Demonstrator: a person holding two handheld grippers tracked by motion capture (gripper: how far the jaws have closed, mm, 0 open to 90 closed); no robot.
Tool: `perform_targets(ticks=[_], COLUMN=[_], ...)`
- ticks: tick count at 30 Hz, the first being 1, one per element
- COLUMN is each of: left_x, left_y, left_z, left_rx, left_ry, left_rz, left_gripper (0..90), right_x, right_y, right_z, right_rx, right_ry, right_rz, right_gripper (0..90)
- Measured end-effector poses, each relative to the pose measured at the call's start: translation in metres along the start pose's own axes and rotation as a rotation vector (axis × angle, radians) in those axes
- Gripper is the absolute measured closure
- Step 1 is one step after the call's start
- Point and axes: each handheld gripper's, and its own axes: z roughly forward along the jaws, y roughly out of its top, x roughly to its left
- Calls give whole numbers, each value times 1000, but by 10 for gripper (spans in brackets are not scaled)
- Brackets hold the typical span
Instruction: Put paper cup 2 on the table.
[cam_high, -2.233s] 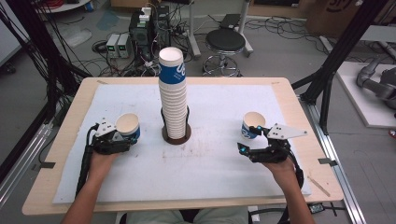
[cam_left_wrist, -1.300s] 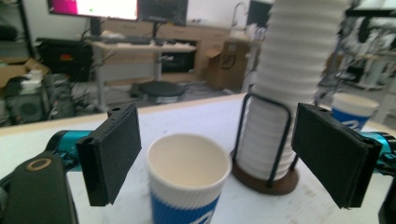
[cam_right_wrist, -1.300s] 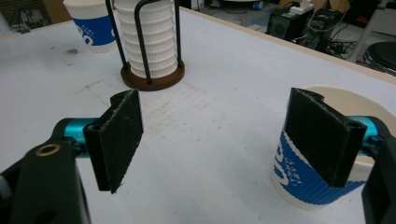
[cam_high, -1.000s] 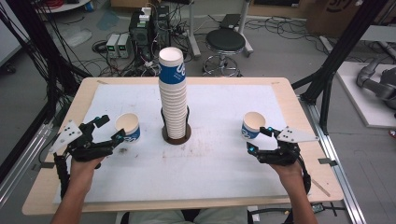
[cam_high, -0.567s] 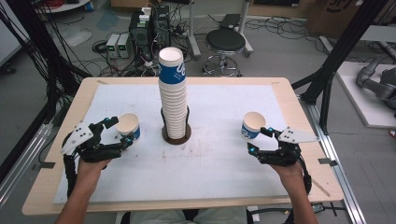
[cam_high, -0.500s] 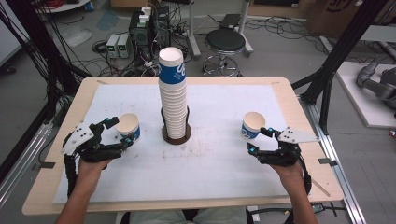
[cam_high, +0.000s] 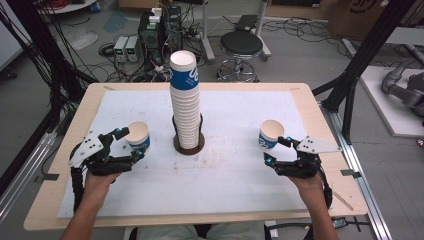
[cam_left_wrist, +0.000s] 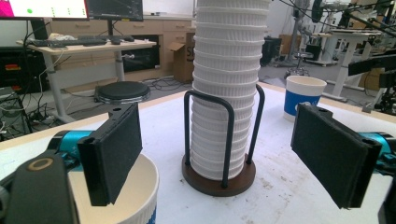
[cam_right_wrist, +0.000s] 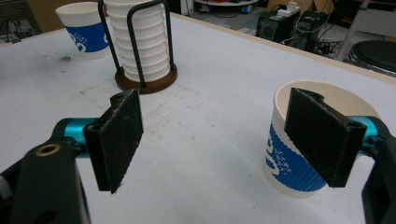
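White-and-blue paper cups are standing singly on each side of the pale, white-covered surface, with a tall stack of white ribbed paper cups rising between them in a dark wire holder on a round brown base.

On the left, the left paper cup is sitting upright just beside the left tool. That tool is standing wide and gripping nothing: in the left gripper view one black pad is hanging over the cup's near rim while the other pad is well apart to the right, so the cup is lying off to one side of the gap rather than squarely inside it. The tool is pointing across toward the stack.

On the right, the right paper cup is standing upright just beyond the right tool, which is also spread wide and empty. In the right gripper view the cup is sitting directly behind one pad, again to the side of the gap.

Each hand is nearer its own cup, and each cup's long axis is running vertically. Judging by this, either tool is needing a sideways shift toward its cup to centre the wall between the pads before closing.
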Motion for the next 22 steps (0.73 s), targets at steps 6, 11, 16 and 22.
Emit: perform_targets(ticks=[6,11,16,22], left_x=[0,2,2,2], left_y=[-1,-1,-1,-2], left_z=[0,0,1,1], left_rx=[2,-2,0,5], left_ry=[3,4,0,2], left_rz=[-2,-6,-5,-5], left_gripper=[162,162,162,162], right_x=[0,-1,-1,-1], right_y=[0,0,-1,-1], right_z=[-1,-1,-1,-1], right_rx=[-3,-6,-4,-1], right_ry=[-2,-1,0,1], right_rz=[3,4,6,2], right_gripper=[201,201,201,201])
